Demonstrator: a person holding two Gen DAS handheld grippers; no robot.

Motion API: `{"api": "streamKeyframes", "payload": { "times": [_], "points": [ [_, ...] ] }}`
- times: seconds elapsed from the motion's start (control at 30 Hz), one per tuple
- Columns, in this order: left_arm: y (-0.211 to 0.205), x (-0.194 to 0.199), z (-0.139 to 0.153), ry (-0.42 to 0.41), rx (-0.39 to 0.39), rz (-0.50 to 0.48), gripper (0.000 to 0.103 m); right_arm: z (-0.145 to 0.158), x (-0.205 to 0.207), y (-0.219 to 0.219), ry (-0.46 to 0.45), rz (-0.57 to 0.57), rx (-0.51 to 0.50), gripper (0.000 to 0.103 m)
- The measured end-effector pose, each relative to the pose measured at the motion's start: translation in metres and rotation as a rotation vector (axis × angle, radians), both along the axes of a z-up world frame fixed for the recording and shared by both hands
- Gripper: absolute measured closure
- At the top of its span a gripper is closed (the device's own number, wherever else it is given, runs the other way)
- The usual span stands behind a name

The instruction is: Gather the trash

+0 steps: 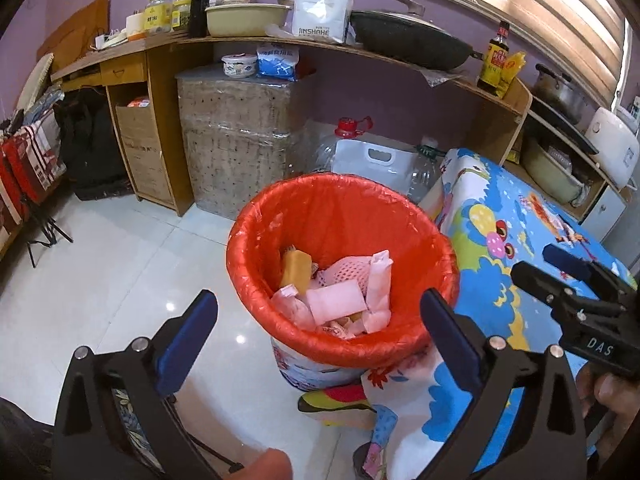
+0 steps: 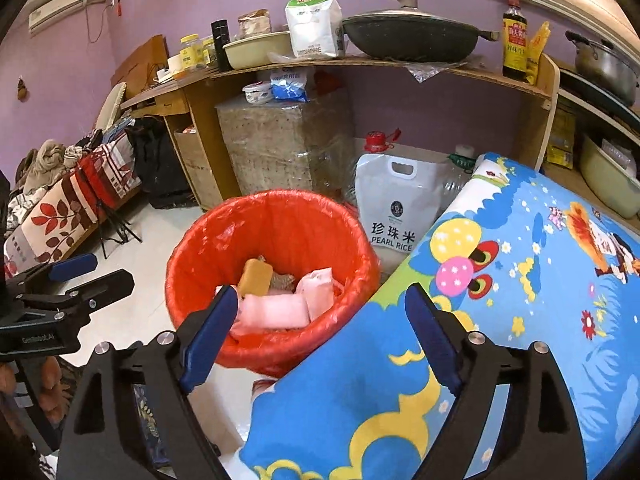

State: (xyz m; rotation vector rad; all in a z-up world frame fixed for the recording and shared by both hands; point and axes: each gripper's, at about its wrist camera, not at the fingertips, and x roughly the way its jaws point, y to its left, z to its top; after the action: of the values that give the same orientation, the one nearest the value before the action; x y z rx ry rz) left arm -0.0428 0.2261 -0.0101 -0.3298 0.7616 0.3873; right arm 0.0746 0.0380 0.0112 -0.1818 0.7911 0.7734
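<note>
A bin lined with a red bag (image 1: 344,208) (image 2: 276,216) stands on the white floor beside a table. Inside lie pale pink wrappers (image 1: 340,300) (image 2: 276,310) and a yellow sponge-like block (image 1: 294,270) (image 2: 256,276). My left gripper (image 1: 320,316) hangs above the bin's near rim, open, with nothing between its blue pads. My right gripper (image 2: 320,312) is also open and empty, over the gap between the bin's rim and the table's edge. The right gripper (image 1: 560,268) shows at the right of the left wrist view, the left gripper (image 2: 92,272) at the left of the right wrist view.
The table carries a bright cartoon cloth (image 1: 520,280) (image 2: 500,300). Behind the bin stand a rice bag (image 2: 394,204), water jugs (image 1: 340,148) and a wrapped box (image 1: 236,136). A wooden shelf (image 1: 400,58) holds a wok, bottles and jars. A bed (image 2: 68,208) lies at the left.
</note>
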Motion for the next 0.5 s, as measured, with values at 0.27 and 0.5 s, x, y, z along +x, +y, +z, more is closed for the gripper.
{"api": "streamKeyframes", "payload": {
  "times": [0.27, 0.5],
  "points": [
    [0.0023, 0.0026, 0.0, 0.02, 0.029, 0.005, 0.005, 0.005, -0.0019, 0.0037, 0.001, 0.01, -0.008, 0.022],
    [0.0033, 0.0074, -0.0018, 0.027, 0.027, 0.009, 0.005, 0.0045, -0.0006, 0.0074, -0.005, 0.019, -0.016, 0.022]
  ]
}}
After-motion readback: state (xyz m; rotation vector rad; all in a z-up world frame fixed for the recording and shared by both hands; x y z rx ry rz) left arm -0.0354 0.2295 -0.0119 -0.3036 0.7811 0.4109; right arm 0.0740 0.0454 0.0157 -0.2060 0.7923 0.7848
